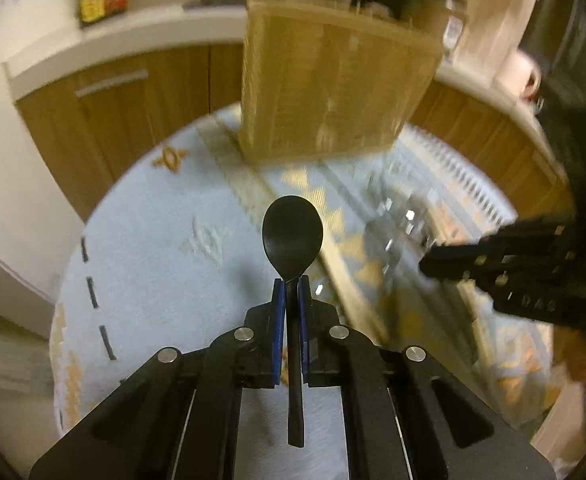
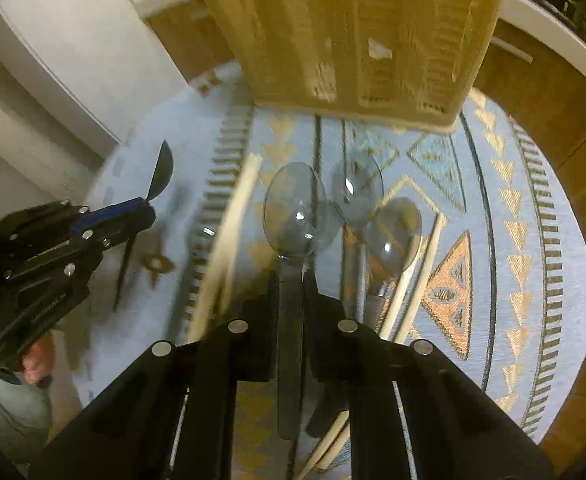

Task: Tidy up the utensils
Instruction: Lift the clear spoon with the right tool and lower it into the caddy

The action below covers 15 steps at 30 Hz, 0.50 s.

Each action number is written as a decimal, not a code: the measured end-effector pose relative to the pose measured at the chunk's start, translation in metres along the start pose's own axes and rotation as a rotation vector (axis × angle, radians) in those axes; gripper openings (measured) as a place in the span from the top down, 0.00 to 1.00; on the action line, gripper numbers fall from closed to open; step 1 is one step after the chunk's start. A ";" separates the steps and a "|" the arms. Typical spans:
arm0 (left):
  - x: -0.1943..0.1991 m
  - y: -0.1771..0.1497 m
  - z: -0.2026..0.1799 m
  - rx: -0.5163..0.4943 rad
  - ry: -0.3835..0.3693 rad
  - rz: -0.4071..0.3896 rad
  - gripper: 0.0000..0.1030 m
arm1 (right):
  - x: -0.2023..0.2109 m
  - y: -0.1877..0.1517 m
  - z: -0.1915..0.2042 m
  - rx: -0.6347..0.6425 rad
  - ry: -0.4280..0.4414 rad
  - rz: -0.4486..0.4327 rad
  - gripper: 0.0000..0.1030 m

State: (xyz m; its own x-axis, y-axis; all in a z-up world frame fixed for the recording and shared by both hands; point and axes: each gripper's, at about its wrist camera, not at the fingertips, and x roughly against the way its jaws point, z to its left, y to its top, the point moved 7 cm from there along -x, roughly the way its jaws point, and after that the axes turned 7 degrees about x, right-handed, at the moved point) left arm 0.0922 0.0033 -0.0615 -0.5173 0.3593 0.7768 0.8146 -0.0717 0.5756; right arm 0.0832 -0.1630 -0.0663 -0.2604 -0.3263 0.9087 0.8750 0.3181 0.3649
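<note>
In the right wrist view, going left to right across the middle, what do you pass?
Left gripper holding a black spoon → chopsticks → clear spoon in the right gripper → two more clear spoons lying on the mat.

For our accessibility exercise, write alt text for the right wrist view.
The right gripper holds a clear spoon above a patterned cloth with more spoons, facing a beige slotted basket. At left, the left gripper holds a black spoon.
</note>
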 end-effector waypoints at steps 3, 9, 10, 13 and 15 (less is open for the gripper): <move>0.023 0.016 -0.007 0.016 -0.028 -0.109 0.96 | 0.022 0.005 0.004 0.014 0.020 -0.096 0.90; 0.061 0.068 -0.035 -0.007 -0.094 -0.311 0.96 | 0.074 0.025 0.009 0.067 0.028 -0.305 0.90; 0.067 0.075 -0.039 -0.015 -0.101 -0.338 0.96 | 0.083 0.028 0.009 0.075 0.027 -0.337 0.90; 0.084 0.106 -0.047 -0.021 -0.114 -0.439 0.96 | 0.110 0.044 0.003 0.065 0.048 -0.447 0.90; 0.086 0.122 -0.049 -0.025 -0.122 -0.508 0.96 | 0.127 0.059 -0.003 0.076 -0.002 -0.526 0.90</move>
State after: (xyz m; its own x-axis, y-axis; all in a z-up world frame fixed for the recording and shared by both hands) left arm 0.1346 -0.0206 0.0881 -0.8101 0.4601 0.3634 0.4615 0.1183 0.8792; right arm 0.1026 -0.1880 0.0698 -0.6572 -0.4576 0.5989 0.5936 0.1754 0.7854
